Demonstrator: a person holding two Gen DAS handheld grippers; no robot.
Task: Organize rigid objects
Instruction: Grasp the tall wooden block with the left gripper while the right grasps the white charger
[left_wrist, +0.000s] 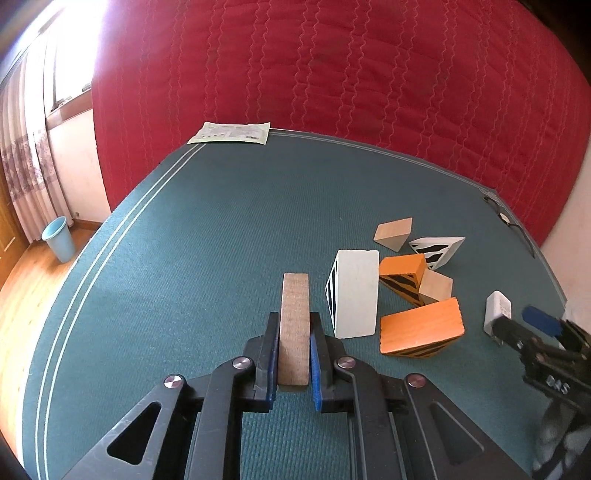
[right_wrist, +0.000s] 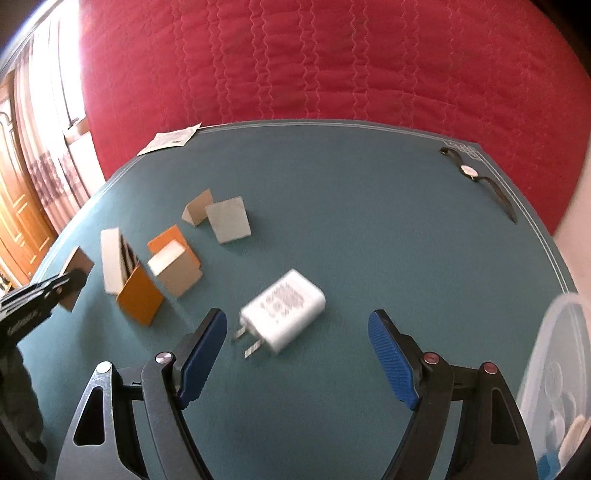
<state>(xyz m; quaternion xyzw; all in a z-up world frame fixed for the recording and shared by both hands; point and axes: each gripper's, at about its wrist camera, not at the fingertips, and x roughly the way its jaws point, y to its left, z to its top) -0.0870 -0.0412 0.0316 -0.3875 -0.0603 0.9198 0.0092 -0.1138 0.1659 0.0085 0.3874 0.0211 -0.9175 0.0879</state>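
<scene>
1. Printing on the white charger (right_wrist: 283, 309) is too blurry to read.
2. Left gripper (left_wrist: 294, 332) clamps a plain wooden block (left_wrist: 294, 325); right gripper (right_wrist: 297, 332) gapes wide, charger at its 12 o'clock.
3. Green table mat (left_wrist: 207, 236), red quilt (left_wrist: 332, 74) behind.

Wooden blocks: seven total — two orange (left_wrist: 421, 326) (left_wrist: 400, 266), two white zebra-striped (left_wrist: 356, 293) (left_wrist: 437, 249), three plain wood (left_wrist: 294, 325) (left_wrist: 393, 230) (left_wrist: 437, 286). One white charger plug (right_wrist: 284, 310), one wristwatch (right_wrist: 469, 170), one paper packet (left_wrist: 231, 132). One clear plastic bin (right_wrist: 554, 369), one blue wastebasket (left_wrist: 59, 238).
</scene>
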